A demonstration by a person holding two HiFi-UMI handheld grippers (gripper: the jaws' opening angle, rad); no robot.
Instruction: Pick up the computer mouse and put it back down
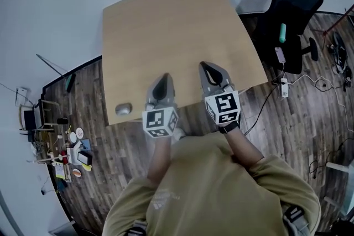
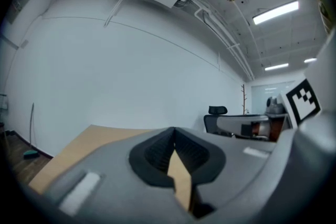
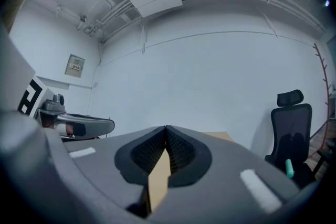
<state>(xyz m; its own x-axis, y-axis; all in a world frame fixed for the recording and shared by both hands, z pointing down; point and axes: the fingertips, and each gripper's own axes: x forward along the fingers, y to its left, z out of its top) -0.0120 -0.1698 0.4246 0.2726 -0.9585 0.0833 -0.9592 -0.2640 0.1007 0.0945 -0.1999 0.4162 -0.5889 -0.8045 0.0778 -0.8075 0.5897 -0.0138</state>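
Note:
A grey computer mouse [image 1: 123, 109] lies near the front left corner of the light wooden table [image 1: 177, 30]. My left gripper [image 1: 162, 85] hovers over the table's front edge, a little to the right of the mouse, its tips meeting with nothing held. My right gripper [image 1: 212, 72] is further right over the table and is shut and empty too. Both point level toward the white wall. In the left gripper view the left gripper [image 2: 174, 131] has its tips touching. The right gripper [image 3: 166, 128] looks the same in its own view. The mouse is in neither gripper view.
A black office chair [image 1: 290, 14] stands at the table's right, with a power strip [image 1: 284, 87] and cables on the wood floor. A cluttered low shelf of small items [image 1: 69, 155] sits on the floor at the left. The person's torso fills the bottom of the head view.

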